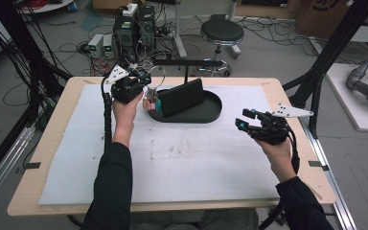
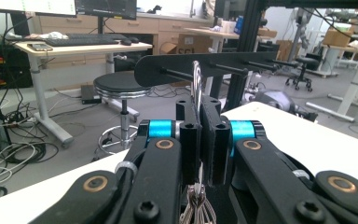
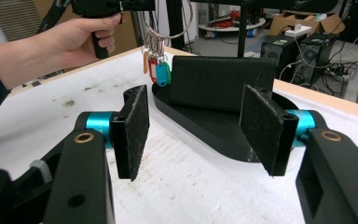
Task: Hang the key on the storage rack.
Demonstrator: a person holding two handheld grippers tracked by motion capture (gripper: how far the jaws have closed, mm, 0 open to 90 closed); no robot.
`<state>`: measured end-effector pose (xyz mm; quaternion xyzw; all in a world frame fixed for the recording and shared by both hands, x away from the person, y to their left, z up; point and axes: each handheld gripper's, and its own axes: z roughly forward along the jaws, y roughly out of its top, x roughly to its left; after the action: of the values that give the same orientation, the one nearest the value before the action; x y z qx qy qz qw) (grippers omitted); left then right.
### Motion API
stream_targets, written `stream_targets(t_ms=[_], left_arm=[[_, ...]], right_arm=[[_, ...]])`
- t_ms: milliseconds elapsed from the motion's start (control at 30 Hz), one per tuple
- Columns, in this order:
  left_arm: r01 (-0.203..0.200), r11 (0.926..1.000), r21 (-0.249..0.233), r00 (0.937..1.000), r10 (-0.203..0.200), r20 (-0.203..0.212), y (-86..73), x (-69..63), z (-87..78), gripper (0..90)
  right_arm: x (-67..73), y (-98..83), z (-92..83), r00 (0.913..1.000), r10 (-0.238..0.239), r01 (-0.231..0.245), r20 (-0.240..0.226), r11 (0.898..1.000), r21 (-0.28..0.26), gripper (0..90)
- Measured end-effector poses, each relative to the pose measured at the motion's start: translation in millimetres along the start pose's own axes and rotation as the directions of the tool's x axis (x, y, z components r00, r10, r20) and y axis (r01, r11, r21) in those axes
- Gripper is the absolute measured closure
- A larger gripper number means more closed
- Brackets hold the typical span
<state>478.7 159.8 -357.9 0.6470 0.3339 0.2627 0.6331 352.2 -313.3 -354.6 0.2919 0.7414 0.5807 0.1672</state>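
Observation:
My left gripper (image 1: 140, 78) (image 2: 200, 106) is shut on a metal key ring (image 2: 196, 79), held above the table at the back left. From the ring hangs a bunch of keys with red and green tags (image 1: 151, 102) (image 3: 156, 67), just left of a black oval base (image 1: 191, 115) (image 3: 205, 123). An upright black slab (image 1: 182, 97) (image 3: 219, 81) stands on that base. Behind it a black bar with pegs (image 1: 187, 63) (image 2: 205, 63) sits on a post, just ahead of the ring. My right gripper (image 1: 246, 119) (image 3: 200, 126) is open and holds nothing, over the mat right of the base.
A white mat (image 1: 172, 158) covers the wooden table (image 1: 52, 143). Beyond the far edge are a black stool (image 1: 222, 32), computer cases (image 1: 134, 28) and loose cables on the floor. Black frame posts (image 1: 330, 52) stand at the table's right.

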Motion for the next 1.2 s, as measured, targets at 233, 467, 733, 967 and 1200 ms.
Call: stream_targets(t_ms=[233, 467, 733, 967, 1200], left_arm=[[-0.002, 0.9992, 0.040, 1.0000, 0.002, -0.004, 6.8, -2.1, 9.3, 86.3], [-0.002, 0.9982, 0.060, 0.9994, 0.004, -0.035, 6.7, -1.8, 13.6, 86.3], [0.006, 0.9979, 0.065, 0.9988, -0.003, -0.049, 4.8, -3.2, 16.5, 84.4], [0.002, 0.9971, 0.076, 0.9979, 0.003, -0.065, 5.1, -2.6, 15.5, 81.3], [0.003, 0.9965, 0.083, 0.9954, 0.005, -0.096, 6.3, -2.3, 13.3, 74.0]], right_arm=[[-0.3, -0.1, 0.0, 1.0000, 0.001, -0.001, 0.000, 1.000, -0.001, 43.1], [-0.6, -0.2, -1.1, 1.0000, -0.001, 0.001, 0.002, 1.000, -0.004, 43.2], [-0.7, -0.2, -1.9, 1.0000, 0.004, -0.004, 0.001, 1.000, -0.004, 43.2], [-0.7, -0.2, -1.3, 1.0000, -0.003, 0.003, 0.004, 1.000, -0.002, 43.3], [0.3, -0.1, -1.1, 1.0000, 0.003, -0.003, 0.003, 1.000, 0.001, 43.3]])
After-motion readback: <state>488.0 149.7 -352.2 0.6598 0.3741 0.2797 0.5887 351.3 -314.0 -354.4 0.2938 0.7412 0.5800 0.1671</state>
